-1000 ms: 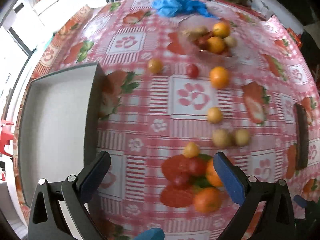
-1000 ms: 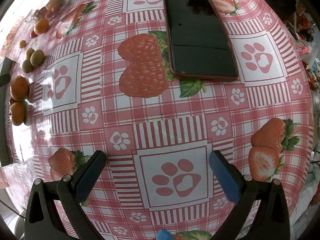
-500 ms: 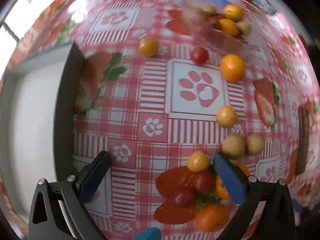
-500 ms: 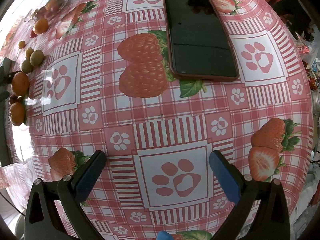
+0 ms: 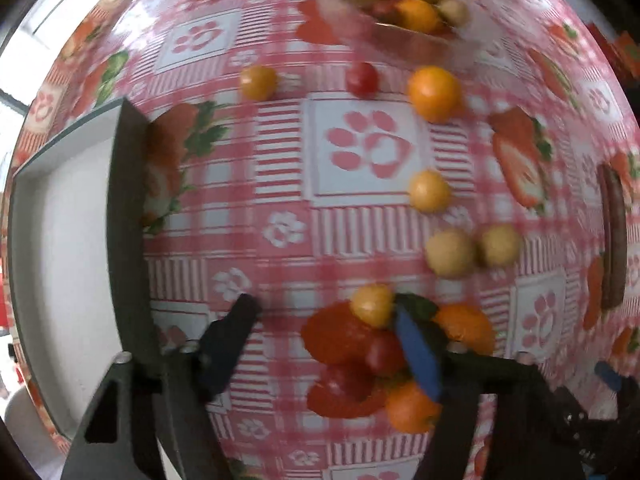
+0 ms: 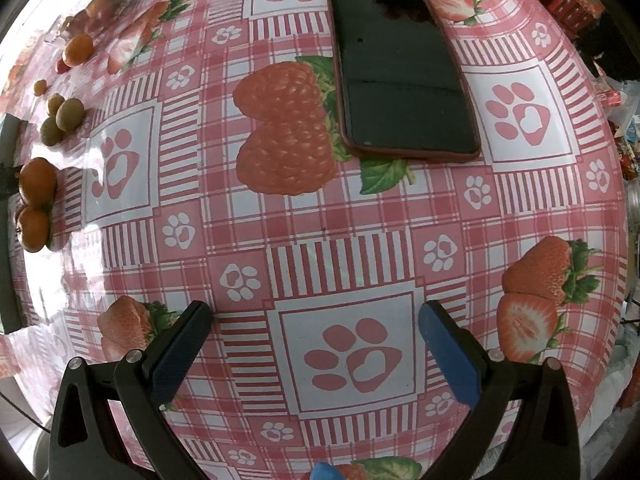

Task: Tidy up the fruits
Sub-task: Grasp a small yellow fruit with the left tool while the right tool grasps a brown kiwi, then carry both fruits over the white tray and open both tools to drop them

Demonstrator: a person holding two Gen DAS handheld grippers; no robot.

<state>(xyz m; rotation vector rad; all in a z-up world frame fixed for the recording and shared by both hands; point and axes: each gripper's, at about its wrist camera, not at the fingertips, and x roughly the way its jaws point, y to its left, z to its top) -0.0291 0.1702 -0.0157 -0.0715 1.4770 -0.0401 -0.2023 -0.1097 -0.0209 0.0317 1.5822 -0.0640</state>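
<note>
Closing over a tight cluster of fruit in the left wrist view, the left gripper point(image 5: 324, 336) points down at the tablecloth point(image 5: 280, 184). Its jaws are about half-wide and nothing is pinched yet. The cluster sits toward the blue-padded finger point(image 5: 418, 354), not centred: a yellow cherry tomato point(image 5: 372, 305) touches that finger's tip, a red cherry tomato point(image 5: 385, 354) lies just inside it, and one small orange point(image 5: 468, 326) lies outside it, another point(image 5: 412, 406) partly under it. The dark finger point(image 5: 230, 340) stands well apart from all fruit. Judgement: the jaws need shifting toward the blue side, or the tomato gets nudged, not gripped. The fruits are round, so no long axis matters. The white tray point(image 5: 64, 240) lies at frame left, empty as far as visible. View is blurred.

Right wrist view: the right gripper point(image 6: 316, 344) hangs with jaws wide and empty over a bare paw print. The phone point(image 6: 400, 68) lies ahead. The fruit, e.g. the orange pair point(image 6: 34, 200), sits at far frame left, well apart, so the left hand is nearer.
</note>
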